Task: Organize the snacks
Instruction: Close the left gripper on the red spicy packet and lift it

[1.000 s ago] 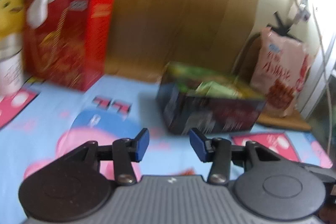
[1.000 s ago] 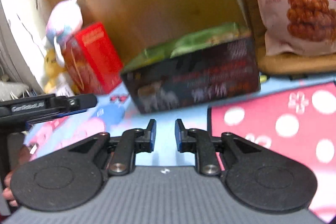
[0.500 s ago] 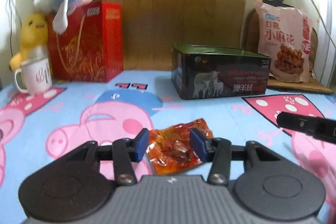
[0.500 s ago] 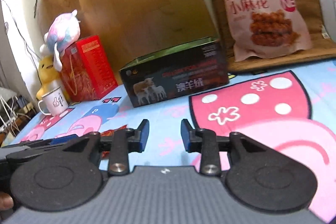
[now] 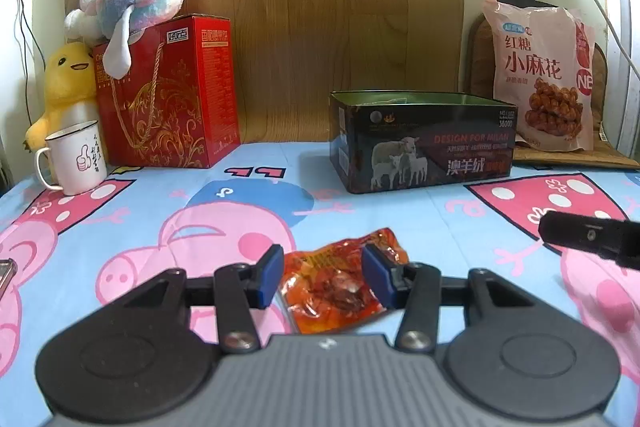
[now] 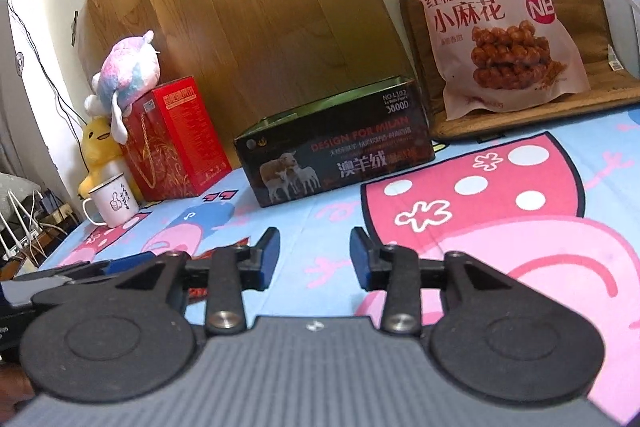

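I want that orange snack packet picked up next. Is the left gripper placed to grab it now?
Probably yes. The left gripper is open with the orange snack packet lying between its fingers on the bedsheet; nothing blocks it.

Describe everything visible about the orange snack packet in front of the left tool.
The orange snack packet is a small, glossy, crinkled plastic pouch with dark reddish-brown pieces showing through and printing near its top. It lies flat on the cartoon-pig sheet, between the open blue pads of the left tool. Whether the pads touch it is unclear. Its near edge is hidden behind the tool body.
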A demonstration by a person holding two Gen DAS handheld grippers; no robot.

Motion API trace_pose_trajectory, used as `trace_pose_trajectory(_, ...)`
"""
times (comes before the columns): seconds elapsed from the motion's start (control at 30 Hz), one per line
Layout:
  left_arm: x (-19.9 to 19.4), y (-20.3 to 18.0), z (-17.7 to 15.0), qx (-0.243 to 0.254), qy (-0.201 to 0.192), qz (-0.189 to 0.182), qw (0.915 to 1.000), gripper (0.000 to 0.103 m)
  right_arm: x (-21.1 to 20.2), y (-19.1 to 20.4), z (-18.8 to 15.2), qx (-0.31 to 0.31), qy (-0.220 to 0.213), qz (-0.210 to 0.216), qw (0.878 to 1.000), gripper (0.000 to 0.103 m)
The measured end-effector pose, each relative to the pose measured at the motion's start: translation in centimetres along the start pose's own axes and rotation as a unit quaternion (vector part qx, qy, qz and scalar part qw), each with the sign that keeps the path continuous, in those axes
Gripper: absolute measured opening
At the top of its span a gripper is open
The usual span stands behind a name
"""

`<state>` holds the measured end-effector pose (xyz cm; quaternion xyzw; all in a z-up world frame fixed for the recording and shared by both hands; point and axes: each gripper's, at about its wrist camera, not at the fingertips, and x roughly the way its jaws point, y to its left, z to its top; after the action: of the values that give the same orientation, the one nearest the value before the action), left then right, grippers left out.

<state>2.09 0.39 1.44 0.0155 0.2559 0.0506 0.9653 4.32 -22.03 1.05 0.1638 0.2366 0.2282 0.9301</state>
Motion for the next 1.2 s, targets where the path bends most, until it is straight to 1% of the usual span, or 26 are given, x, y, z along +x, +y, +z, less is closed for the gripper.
trace_pose_trajectory(0.2, 0.0, 0.0, 0.0, 0.000, -0.001, -0.007, 1.0000, 0.045, -0.1, 0.2, 0.0, -0.004, -0.001, 0.004, 1.000, 0.042)
trace_pose_trajectory(0.27, -0.3, 0.4, -0.1, -0.009, -0.006, -0.017, 0.9998, 0.046, 0.1, 0.3, 0.0, -0.008, 0.005, 0.005, 1.000, 0.042)
trace_pose_trajectory(0.33, -0.7, 1.5, -0.2, -0.034, -0.017, -0.034, 0.9987, 0.050, 0.5, 0.5, 0.0, -0.016, 0.016, 0.009, 1.000, 0.042)
trace_pose_trajectory(0.4, -0.7, 2.9, -0.1, -0.063, -0.017, -0.042, 0.9970, 0.050, 0.8, 0.8, -0.1, -0.025, 0.031, 0.015, 0.999, 0.042)
trace_pose_trajectory(0.57, -0.1, 7.4, -0.1, -0.137, -0.007, -0.036, 0.9899, 0.048, 2.2, 1.7, -0.1, -0.050, 0.072, 0.028, 0.996, 0.042)
trace_pose_trajectory(0.63, 0.6, 8.8, -0.1, -0.166, 0.007, -0.031, 0.9856, 0.048, 2.7, 2.1, -0.1, -0.060, 0.084, 0.032, 0.994, 0.042)
trace_pose_trajectory(0.7, 1.4, 9.6, -0.1, -0.191, 0.026, -0.042, 0.9804, 0.048, 3.3, 2.3, 0.0, -0.058, 0.093, 0.040, 0.993, 0.042)
trace_pose_trajectory(0.8, 1.8, 9.6, -0.1, -0.196, 0.039, -0.054, 0.9783, 0.048, 4.5, 2.7, 0.2, -0.042, 0.108, 0.061, 0.991, 0.042)
trace_pose_trajectory(0.9, 2.0, 9.7, -0.3, -0.203, 0.050, -0.072, 0.9752, 0.047, 5.7, 3.2, 0.2, -0.024, 0.135, 0.090, 0.986, 0.043)
trace_pose_trajectory(0.97, 1.9, 9.3, -0.3, -0.194, 0.052, -0.085, 0.9759, 0.047, 6.1, 3.6, 0.2, -0.015, 0.142, 0.103, 0.984, 0.043)
trace_pose_trajectory(1.03, 2.2, 8.3, -0.1, -0.166, 0.056, -0.102, 0.9793, 0.047, 6.4, 3.9, 0.2, -0.004, 0.149, 0.116, 0.982, 0.041)
trace_pose_trajectory(1.07, 2.1, 7.7, 0.0, -0.151, 0.057, -0.102, 0.9817, 0.044, 6.6, 4.1, 0.1, -0.002, 0.153, 0.120, 0.981, 0.036)
trace_pose_trajectory(1.1, 2.1, 7.2, 0.0, -0.138, 0.059, -0.102, 0.9834, 0.042, 6.8, 4.3, 0.1, 0.000, 0.161, 0.128, 0.979, 0.026)
trace_pose_trajectory(1.13, 2.1, 6.9, 0.0, -0.130, 0.058, -0.096, 0.9852, 0.042, 7.1, 4.4, 0.0, 0.007, 0.170, 0.140, 0.975, 0.022)
trace_pose_trajectory(1.2, 2.0, 7.3, -0.1, -0.141, 0.058, -0.102, 0.9830, 0.042, 7.2, 4.4, 0.0, 0.025, 0.173, 0.157, 0.972, 0.023)
